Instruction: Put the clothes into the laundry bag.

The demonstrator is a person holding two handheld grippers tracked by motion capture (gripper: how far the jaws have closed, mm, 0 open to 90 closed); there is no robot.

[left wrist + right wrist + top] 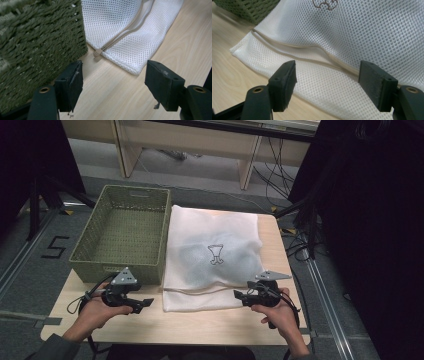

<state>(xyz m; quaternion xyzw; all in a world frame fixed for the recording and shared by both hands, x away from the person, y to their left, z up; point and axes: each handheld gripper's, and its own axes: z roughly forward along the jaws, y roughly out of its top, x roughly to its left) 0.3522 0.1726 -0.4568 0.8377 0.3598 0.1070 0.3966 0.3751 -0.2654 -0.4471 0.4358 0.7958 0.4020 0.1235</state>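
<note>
While both hands rest low, left tool (pixel 145 303) and right tool (pixel 239 295) gape beside the mesh bag (pixel 212 255).

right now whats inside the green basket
The green basket looks bare inside: its woven floor and far walls show with nothing on them. The strip of floor just behind its near wall is hidden, so something small and flat there can't be ruled out.
</note>
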